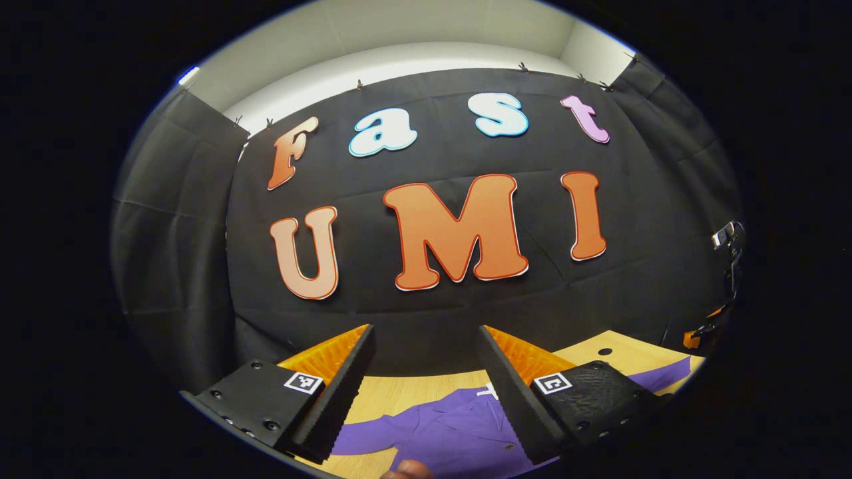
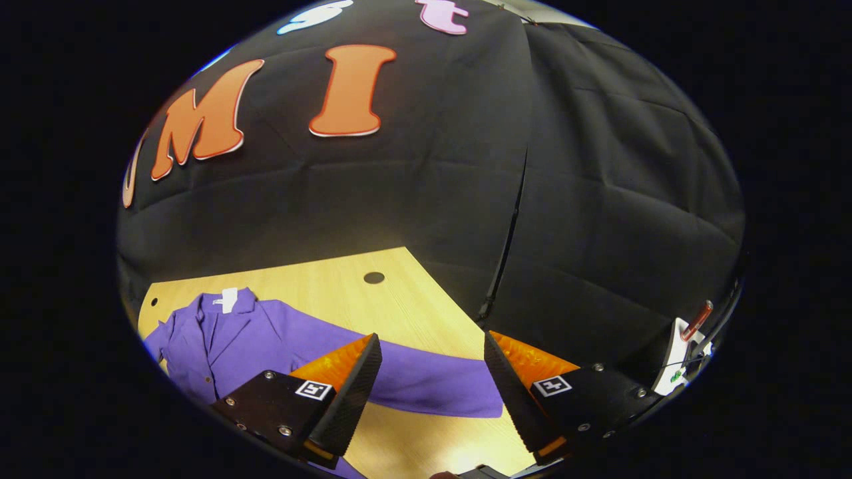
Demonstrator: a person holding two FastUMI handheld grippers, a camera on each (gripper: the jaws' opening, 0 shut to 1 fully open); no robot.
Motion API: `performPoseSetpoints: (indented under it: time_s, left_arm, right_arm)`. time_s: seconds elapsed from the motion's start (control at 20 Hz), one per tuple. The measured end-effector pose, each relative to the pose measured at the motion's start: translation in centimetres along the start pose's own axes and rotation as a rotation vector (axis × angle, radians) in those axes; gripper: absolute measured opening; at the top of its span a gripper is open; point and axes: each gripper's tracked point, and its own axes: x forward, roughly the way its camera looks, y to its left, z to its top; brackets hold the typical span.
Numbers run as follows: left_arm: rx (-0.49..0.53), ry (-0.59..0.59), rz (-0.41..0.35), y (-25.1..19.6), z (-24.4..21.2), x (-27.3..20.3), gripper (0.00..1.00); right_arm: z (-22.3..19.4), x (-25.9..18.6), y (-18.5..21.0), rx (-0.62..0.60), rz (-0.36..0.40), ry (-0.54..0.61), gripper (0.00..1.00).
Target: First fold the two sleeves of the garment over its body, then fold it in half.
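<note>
A purple collared garment (image 2: 233,342) lies flat on the wooden table (image 2: 319,283), collar toward the booth wall. One sleeve (image 2: 426,386) stretches out to the right across the table in the right gripper view. My right gripper (image 2: 429,372) hangs open above that sleeve, fingers wide apart, holding nothing. In the left gripper view the garment (image 1: 452,429) lies below my left gripper (image 1: 426,372), which is also open and raised over the collar area. Another sleeve (image 1: 659,376) runs off to the right there.
The wooden table (image 1: 599,349) has a round cable hole (image 2: 374,277) near its far edge. Black cloth walls close off the back and sides. A stand with a small device (image 1: 729,239) rises at the right. A fingertip (image 1: 407,470) shows at the bottom edge.
</note>
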Motion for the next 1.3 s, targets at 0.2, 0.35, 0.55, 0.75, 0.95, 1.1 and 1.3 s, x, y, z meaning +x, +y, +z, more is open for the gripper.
performPoseSetpoints:
  time_s: [0.2,0.35,0.55,0.75,0.95,1.1,1.3]
  left_arm:
    - [0.02,0.018,0.024,0.0,-0.4,-0.4,1.0]
    - [0.05,0.045,0.043,-0.2,-1.2,-0.9,0.99]
    - [0.076,0.096,0.06,-0.9,-2.3,-1.6,1.0]
    - [0.103,0.14,0.06,-2.3,-3.3,-2.2,0.99]
    - [0.109,0.188,0.065,-3.8,-4.5,-2.9,1.0]
    - [0.136,0.224,0.05,-4.9,-5.1,-3.3,1.0]
    - [0.138,0.251,0.031,-6.0,-5.7,-3.1,1.0]
  right_arm:
    - [-4.1,3.1,-2.1,0.096,-0.026,0.166,0.94]
    - [-8.1,4.6,-3.1,0.188,-0.034,0.31,0.94]
    - [-11.2,7.1,-4.4,0.187,-0.065,0.417,0.94]
    - [-14.4,8.2,-6.6,0.198,-0.077,0.562,0.95]
    - [-16.5,9.4,-7.2,0.151,-0.077,0.687,0.95]
    - [-16.5,10.4,-7.8,0.182,-0.081,0.745,0.94]
    - [-16.3,10.5,-6.1,0.145,-0.054,0.828,0.92]
